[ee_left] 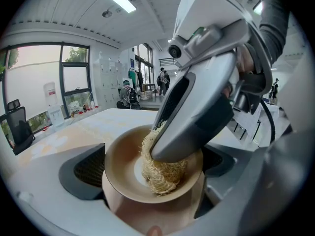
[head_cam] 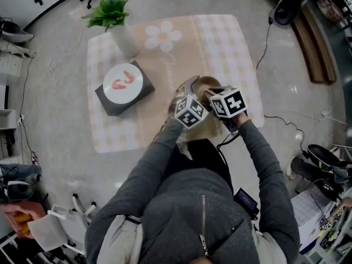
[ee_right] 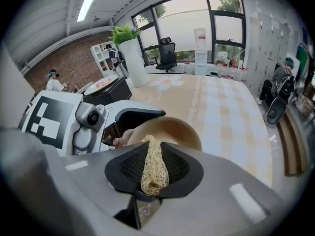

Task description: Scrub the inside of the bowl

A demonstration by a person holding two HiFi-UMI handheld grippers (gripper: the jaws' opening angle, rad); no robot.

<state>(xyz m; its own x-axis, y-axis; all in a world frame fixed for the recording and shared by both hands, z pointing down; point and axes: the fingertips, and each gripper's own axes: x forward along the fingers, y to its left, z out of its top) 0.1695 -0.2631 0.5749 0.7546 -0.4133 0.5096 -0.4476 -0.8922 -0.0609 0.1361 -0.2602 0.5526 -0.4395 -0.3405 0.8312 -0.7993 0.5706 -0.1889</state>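
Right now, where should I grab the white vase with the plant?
Grip the white vase around its bare middle, coming in level from the daisy print side, away from the black box. It stands upright and narrow, and the leaves spread over its mouth, so a top approach looks blocked.

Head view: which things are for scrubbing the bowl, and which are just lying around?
For the job: bowl, held by left gripper; scrubber, held by right gripper.
Just lying about: potted plant; plate; black box.

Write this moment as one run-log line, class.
left gripper: holding bowl | right gripper: clamped on loofah scrubber | contact: scrubber inside bowl, against its wall | stage: scrubbing
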